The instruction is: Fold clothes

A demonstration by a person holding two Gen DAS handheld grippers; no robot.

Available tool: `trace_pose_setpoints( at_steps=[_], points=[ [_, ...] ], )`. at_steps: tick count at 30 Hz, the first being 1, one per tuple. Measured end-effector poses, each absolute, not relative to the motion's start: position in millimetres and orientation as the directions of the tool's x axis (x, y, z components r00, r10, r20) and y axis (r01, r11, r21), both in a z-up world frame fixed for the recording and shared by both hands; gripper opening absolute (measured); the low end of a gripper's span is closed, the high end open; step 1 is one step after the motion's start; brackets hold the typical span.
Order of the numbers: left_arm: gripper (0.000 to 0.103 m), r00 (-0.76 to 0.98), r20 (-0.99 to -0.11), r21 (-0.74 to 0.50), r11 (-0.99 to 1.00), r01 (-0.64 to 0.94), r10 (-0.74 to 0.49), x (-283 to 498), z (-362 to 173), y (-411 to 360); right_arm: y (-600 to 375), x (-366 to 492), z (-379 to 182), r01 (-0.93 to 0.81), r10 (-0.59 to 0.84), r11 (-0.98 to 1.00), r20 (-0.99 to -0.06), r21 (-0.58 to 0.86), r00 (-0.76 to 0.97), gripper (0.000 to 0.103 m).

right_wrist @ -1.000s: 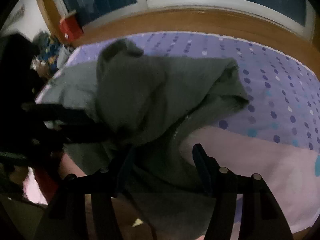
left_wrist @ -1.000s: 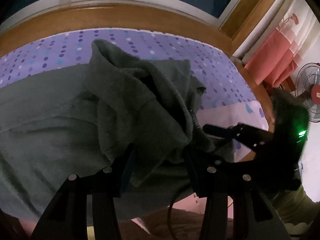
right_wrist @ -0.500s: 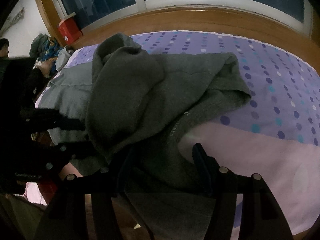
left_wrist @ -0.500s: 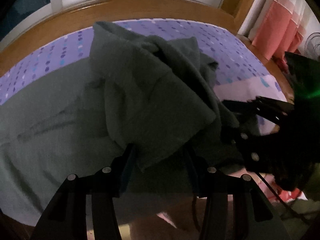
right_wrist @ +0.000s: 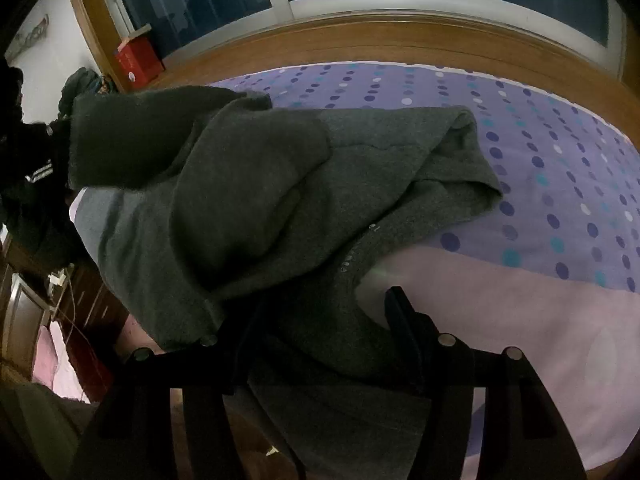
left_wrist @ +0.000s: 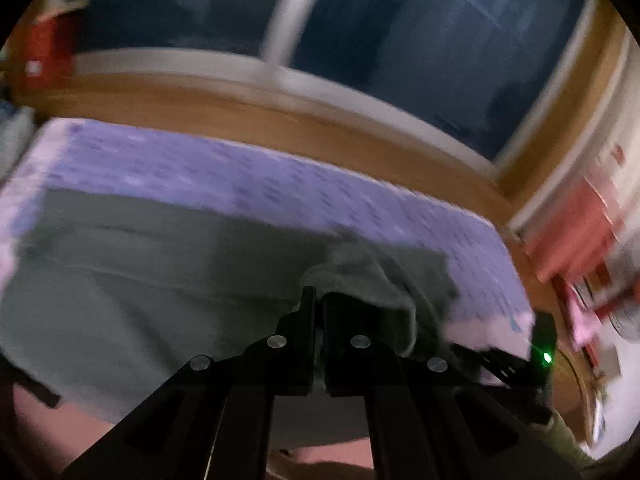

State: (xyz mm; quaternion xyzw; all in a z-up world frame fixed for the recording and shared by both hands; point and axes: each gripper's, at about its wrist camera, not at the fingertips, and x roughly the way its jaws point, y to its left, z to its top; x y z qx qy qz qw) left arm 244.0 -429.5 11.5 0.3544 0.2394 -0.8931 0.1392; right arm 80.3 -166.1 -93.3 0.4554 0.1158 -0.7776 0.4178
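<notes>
I see: gray sweater (right_wrist: 256, 208) soft, floppy | left tongs (left_wrist: 316, 300) pinch its edge | right tongs (right_wrist: 320, 320) spread around cloth | I grab hems.

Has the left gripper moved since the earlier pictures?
Yes. The left gripper has swung left and up: the window frame now fills the top of its view, and its jaws have shut on a fold of the grey garment.

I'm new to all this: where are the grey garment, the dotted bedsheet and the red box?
grey garment (right_wrist: 256, 184): right wrist view, bunched middle fold.
dotted bedsheet (right_wrist: 560, 152): right wrist view, bare purple part.
red box (right_wrist: 138, 62): right wrist view, front face.
</notes>
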Motion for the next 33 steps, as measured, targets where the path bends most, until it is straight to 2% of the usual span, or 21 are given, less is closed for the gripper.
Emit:
trace_pose_setpoints(
  at_steps=[5, 9, 12, 16, 20, 25, 33],
  points=[
    [0.003, -0.643, -0.720, -0.256, -0.761, 0.596, -0.261, 284, 14, -488, -167, 80, -93, 0.755, -0.542, -0.624, -0.808, 0.202, -0.231, 0.060],
    [0.003, -0.606, -0.727, -0.257, -0.691, 0.676, -0.323, 315, 11, -523, -168, 80, -88, 0.745, -0.523, -0.639, -0.819, 0.193, -0.237, 0.060],
    [0.003, -0.591, -0.735, -0.258, -0.670, 0.696, -0.331, 329, 12, -536, -167, 89, -69, 0.763, -0.535, -0.625, -0.802, 0.166, -0.264, 0.060],
    [0.003, -0.580, -0.743, -0.241, -0.674, 0.698, -0.335, 340, 20, -539, -178, 121, -42, 0.860, -0.543, -0.509, -0.785, 0.026, -0.298, 0.060],
    [0.003, -0.567, -0.748, -0.209, -0.689, 0.694, -0.345, 348, 37, -536, -207, 149, -47, 0.931, -0.518, -0.343, -0.802, -0.123, -0.296, 0.060],
    [0.003, -0.560, -0.740, -0.176, -0.698, 0.694, -0.371, 363, 54, -528, -232, 148, -64, 0.955, -0.496, -0.178, -0.816, -0.239, -0.297, 0.060],
    [0.003, -0.534, -0.747, -0.175, -0.658, 0.733, -0.396, 380, 47, -512, -249, 129, -56, 0.968, -0.513, 0.006, -0.832, -0.251, -0.212, 0.060]
  ],
)
